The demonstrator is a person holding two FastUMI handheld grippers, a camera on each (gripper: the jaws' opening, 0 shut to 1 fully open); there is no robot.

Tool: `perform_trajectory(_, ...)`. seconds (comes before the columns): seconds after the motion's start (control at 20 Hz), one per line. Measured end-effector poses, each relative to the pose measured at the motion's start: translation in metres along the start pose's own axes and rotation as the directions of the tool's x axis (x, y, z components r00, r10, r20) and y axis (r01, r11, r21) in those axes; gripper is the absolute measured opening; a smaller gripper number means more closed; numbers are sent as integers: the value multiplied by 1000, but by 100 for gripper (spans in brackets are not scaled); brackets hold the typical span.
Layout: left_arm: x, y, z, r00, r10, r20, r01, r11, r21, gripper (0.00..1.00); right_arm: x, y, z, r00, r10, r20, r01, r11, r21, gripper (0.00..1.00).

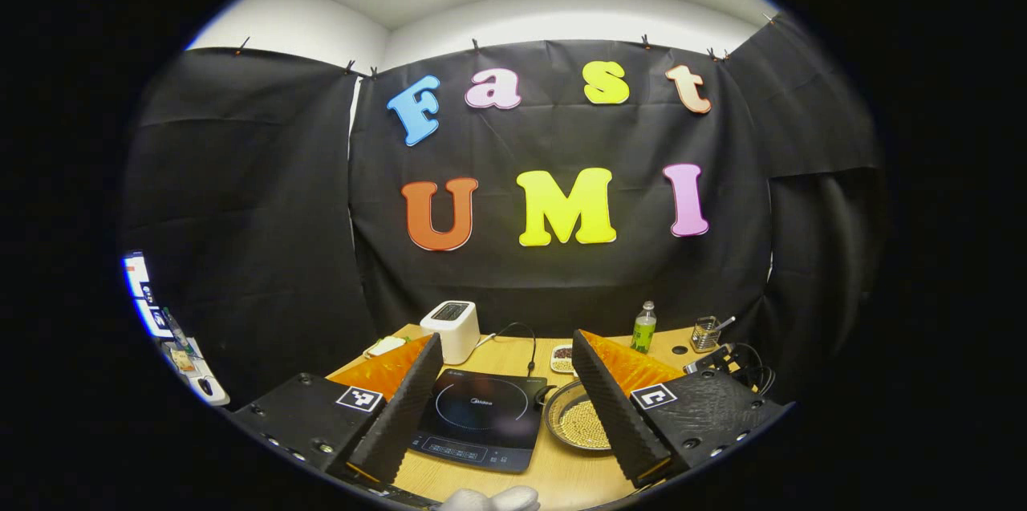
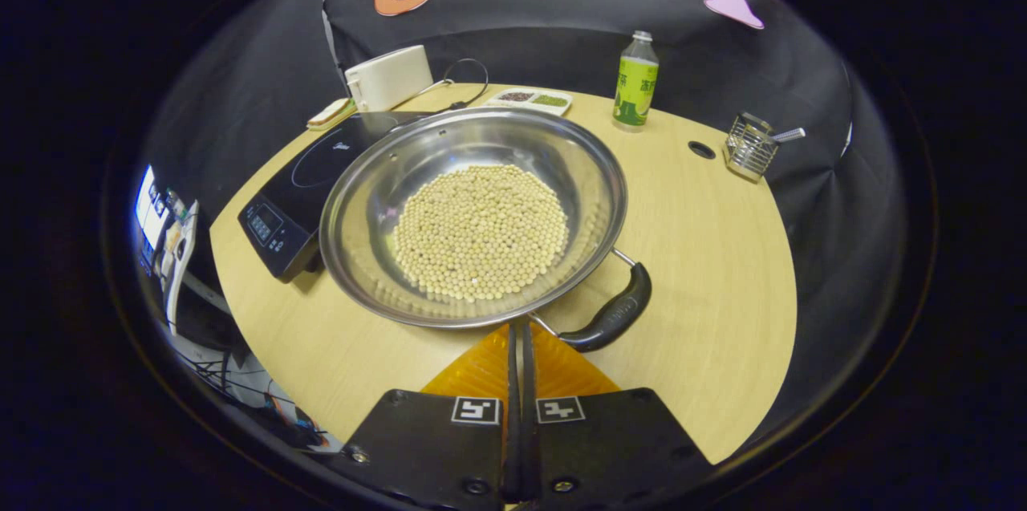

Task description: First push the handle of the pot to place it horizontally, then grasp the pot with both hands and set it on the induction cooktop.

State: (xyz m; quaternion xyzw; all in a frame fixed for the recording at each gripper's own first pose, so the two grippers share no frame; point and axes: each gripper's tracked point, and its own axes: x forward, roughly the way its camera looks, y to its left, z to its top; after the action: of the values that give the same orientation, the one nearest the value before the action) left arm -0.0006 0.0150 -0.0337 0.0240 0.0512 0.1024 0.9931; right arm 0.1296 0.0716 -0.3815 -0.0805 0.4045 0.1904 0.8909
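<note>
Stainless steel, shallow and wide, the pot sits on the pale wooden table with a flat bed of soybeans in its bottom, its left edge just beside, perhaps overlapping, the black induction cooktop. Its near handle, a dark curved grip on a wire loop, points toward me and off to the right rather than lying level across, which I judge is why I begin with it.

My right hand-held gripper has its fingers pressed together with nothing between them, tips close to the pot's near rim and just left of the handle. I keep them together because a narrow, stiff point suits a push better than a spread pair.

My left hand-held gripper is held back and high, fingers spread wide and empty. Between them I see the cooktop and part of the pot to its right. I hold it open, ready for the two-handed lift.

The toaster, the green bottle and the wire holder stand toward the back, well apart from the path to the cooktop.
</note>
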Motion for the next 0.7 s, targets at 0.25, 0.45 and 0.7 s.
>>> perform_trajectory(0.25,9,-18,-1,1000,16,-7,-16,1000,-4,96,1,-25,5,1000,6,-6,-6,1000,-13,1)
perform_trajectory(0.45,15,-31,-1,999,33,-14,-33,999,-1,96,3,-42,12,1000,13,-12,-13,999,-30,1)
perform_trajectory(0.7,18,-45,-5,998,63,-25,-63,998,-3,96,7,-59,20,999,27,-22,-29,997,-68,1)
